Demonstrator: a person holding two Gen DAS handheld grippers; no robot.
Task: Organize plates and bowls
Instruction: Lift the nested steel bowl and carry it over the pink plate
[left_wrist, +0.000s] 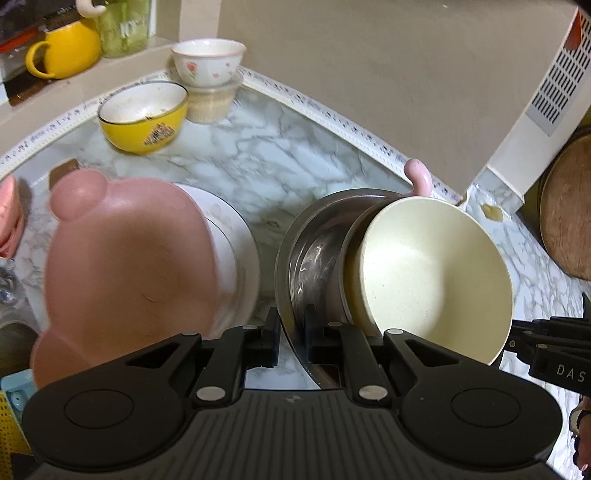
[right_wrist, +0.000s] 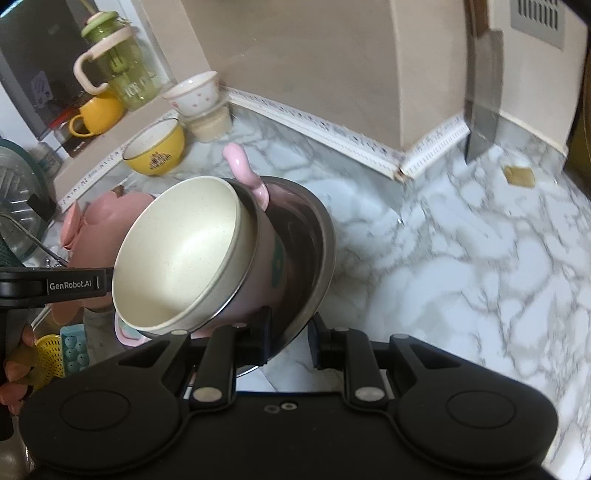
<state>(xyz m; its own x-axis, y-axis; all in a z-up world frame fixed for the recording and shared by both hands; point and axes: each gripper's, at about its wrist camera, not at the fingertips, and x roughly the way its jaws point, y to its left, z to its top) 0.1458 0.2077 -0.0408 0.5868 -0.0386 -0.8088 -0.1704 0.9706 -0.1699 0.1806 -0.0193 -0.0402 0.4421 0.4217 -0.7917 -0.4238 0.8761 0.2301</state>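
Both grippers hold one nested stack above the marble counter: a steel bowl (left_wrist: 314, 240) with a pink-handled bowl (right_wrist: 258, 280) and a cream bowl (left_wrist: 436, 273) inside, tilted on its side. My left gripper (left_wrist: 291, 332) is shut on the steel bowl's rim. My right gripper (right_wrist: 290, 339) is shut on the steel bowl's (right_wrist: 310, 251) opposite rim; the cream bowl (right_wrist: 177, 251) faces left there. A pink bear-shaped plate (left_wrist: 129, 258) lies over a stack of white plates (left_wrist: 236, 251) at the left.
A yellow bowl (left_wrist: 144, 114) and a tulip-print bowl (left_wrist: 208, 61) on a lidded tub stand at the back by the wall. A yellow mug (left_wrist: 62, 50) sits on the ledge. A round wooden board (left_wrist: 569, 218) leans at right. A cleaver (right_wrist: 480, 96) hangs on the wall.
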